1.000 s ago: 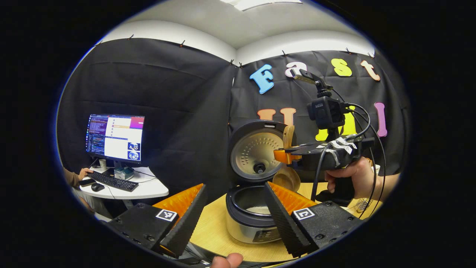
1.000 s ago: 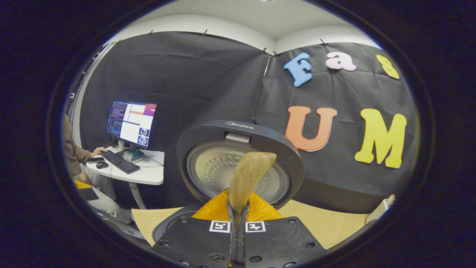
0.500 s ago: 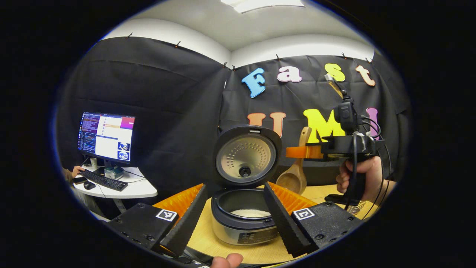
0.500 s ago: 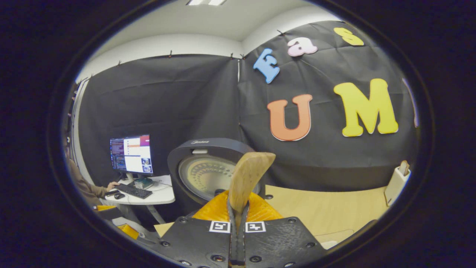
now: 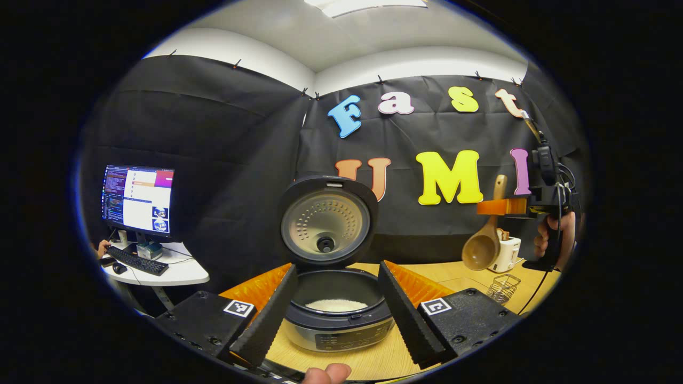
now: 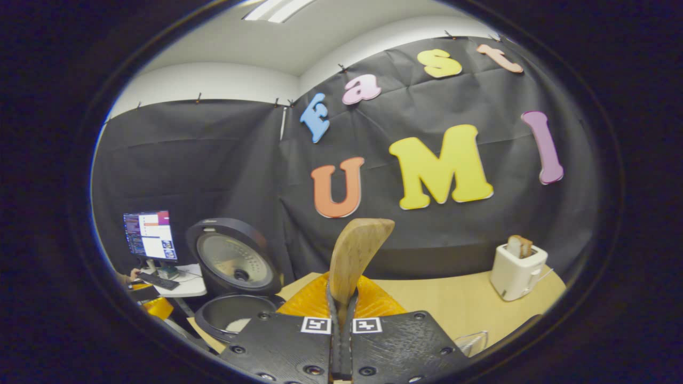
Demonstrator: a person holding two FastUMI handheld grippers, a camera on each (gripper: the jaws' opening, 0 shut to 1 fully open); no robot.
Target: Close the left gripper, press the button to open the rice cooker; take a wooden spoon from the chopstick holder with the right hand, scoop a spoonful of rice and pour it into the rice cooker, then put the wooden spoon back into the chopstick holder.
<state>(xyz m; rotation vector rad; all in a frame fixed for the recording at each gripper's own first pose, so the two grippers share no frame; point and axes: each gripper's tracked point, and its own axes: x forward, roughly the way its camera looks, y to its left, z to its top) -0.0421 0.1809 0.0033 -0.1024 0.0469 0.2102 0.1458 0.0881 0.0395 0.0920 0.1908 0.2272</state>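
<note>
Spoon point(image 6: 355, 256) pinched upright in right claw point(image 6: 341, 314), bowl hanging below, above holder point(image 5: 503, 287). Left claw point(image 5: 335, 298) open, straddling open cooker point(image 5: 333, 298).

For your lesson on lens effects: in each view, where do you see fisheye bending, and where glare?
Left gripper view: the wall's top edge bows, and the monitor glows overexposed. Right gripper view: the table edge curves, a ceiling light flares at the top, and the spoon held close by the right gripper looks oversized.
</note>
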